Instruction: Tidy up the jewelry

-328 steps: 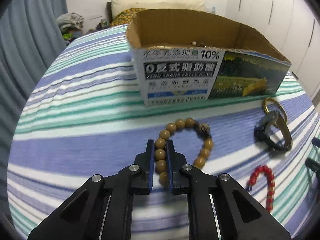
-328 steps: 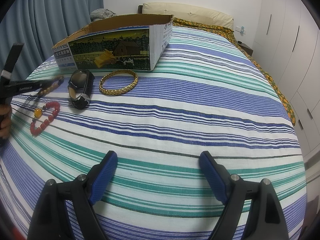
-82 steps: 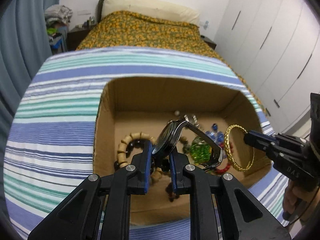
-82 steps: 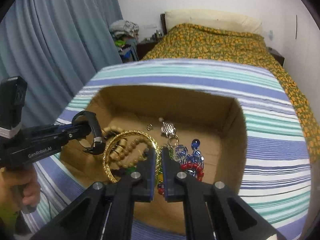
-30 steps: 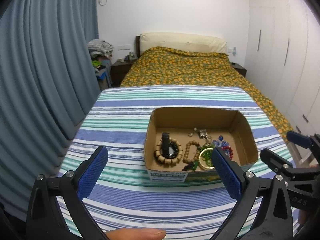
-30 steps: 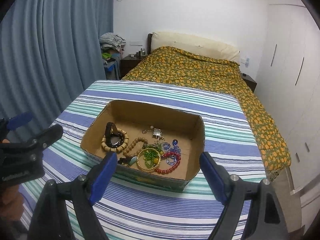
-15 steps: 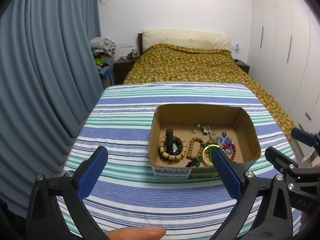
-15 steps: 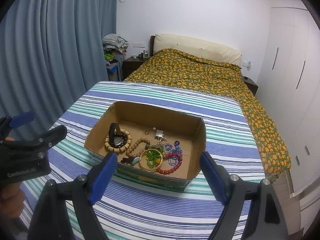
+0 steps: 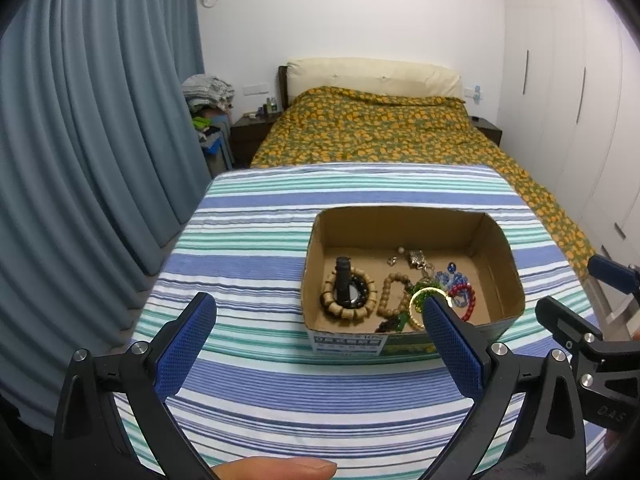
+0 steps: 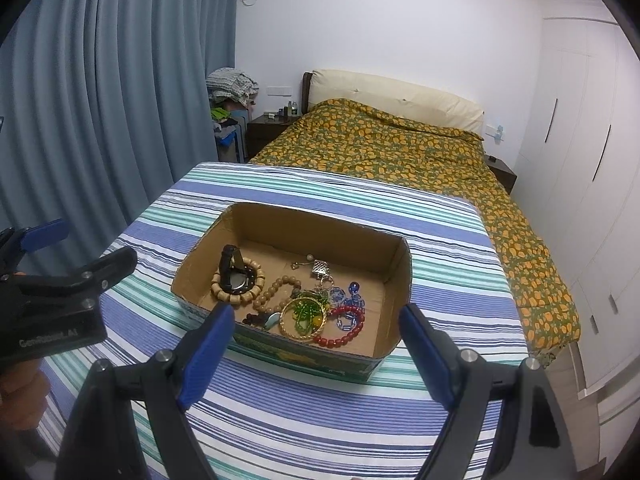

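Left-wrist and right-wrist views are both filled by a striped cloth (image 9: 256,248) on which a cardboard box (image 9: 500,240) is set, with a bed (image 10: 400,148) beyond it. No loose jewelry is seen on the cloth, so the gathering step is judged complete or nearly so; at most a final check of the surface would be called for next. Within the box, a wooden-bead bracelet (image 10: 256,280) is laid around a black watch (image 10: 234,270) at the left; a second strand of wooden beads (image 10: 276,286), a gold bangle (image 10: 286,326) and a red bead bracelet (image 10: 346,334) are grouped toward the near right, with blue crystals (image 10: 354,294) and a small metal charm (image 10: 321,267) behind. The left gripper (image 9: 320,348) is held with jaws wide apart and empty, near the box's front wall but clear of it. The right gripper (image 10: 316,356) is likewise spread and empty, held before the same wall.
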`<state>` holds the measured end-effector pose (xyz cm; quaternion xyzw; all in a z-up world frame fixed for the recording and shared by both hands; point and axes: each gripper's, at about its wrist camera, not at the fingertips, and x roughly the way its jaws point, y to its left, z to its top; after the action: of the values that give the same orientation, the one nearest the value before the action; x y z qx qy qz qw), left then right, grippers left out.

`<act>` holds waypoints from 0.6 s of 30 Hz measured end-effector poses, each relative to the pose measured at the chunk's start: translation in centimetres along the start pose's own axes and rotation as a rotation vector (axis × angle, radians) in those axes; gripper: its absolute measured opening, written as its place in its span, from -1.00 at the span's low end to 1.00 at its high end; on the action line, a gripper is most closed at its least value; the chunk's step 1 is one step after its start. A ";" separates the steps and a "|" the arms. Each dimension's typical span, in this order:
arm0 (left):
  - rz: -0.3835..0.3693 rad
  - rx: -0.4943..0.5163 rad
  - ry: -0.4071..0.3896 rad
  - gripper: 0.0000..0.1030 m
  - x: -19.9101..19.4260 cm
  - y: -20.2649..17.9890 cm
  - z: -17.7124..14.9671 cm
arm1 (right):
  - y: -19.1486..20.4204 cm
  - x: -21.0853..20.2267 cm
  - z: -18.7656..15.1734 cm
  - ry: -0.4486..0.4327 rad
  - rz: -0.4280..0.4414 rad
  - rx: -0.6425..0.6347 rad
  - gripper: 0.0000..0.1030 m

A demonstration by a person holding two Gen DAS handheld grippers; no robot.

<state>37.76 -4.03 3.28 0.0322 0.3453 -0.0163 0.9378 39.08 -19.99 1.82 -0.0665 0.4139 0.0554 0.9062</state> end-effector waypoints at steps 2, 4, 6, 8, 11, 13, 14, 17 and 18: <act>0.001 0.003 0.001 0.99 0.0 0.0 0.0 | 0.0 -0.2 0.0 -0.002 0.001 0.000 0.67; 0.000 0.005 0.004 0.99 0.1 -0.1 0.0 | 0.1 -0.3 0.0 -0.002 0.000 -0.002 0.67; -0.001 0.005 0.007 0.99 0.1 -0.1 -0.1 | 0.1 -0.4 0.0 -0.002 0.000 -0.004 0.67; -0.002 0.003 0.009 0.99 0.2 -0.2 0.1 | 0.0 -0.4 0.0 -0.001 -0.003 -0.006 0.67; -0.001 0.004 0.010 0.99 0.2 -0.1 0.1 | 0.0 -0.4 -0.1 0.003 -0.005 -0.006 0.67; -0.002 0.005 0.011 0.99 0.3 -0.2 0.1 | -0.1 -0.4 -0.1 0.006 -0.005 -0.005 0.67; -0.002 0.006 0.011 0.99 0.3 -0.2 0.1 | -0.1 -0.4 -0.2 0.007 -0.004 -0.004 0.67; -0.002 0.007 0.013 0.99 0.4 -0.2 0.1 | -0.2 -0.5 -0.2 0.008 -0.005 -0.003 0.67; -0.002 0.007 0.014 0.99 0.4 -0.2 0.0 | -0.2 -0.5 -0.2 0.009 -0.004 -0.003 0.67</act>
<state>38.07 -4.28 3.05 0.0352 0.3516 -0.0183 0.9353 38.62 -20.25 2.10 -0.0687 0.4177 0.0539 0.9044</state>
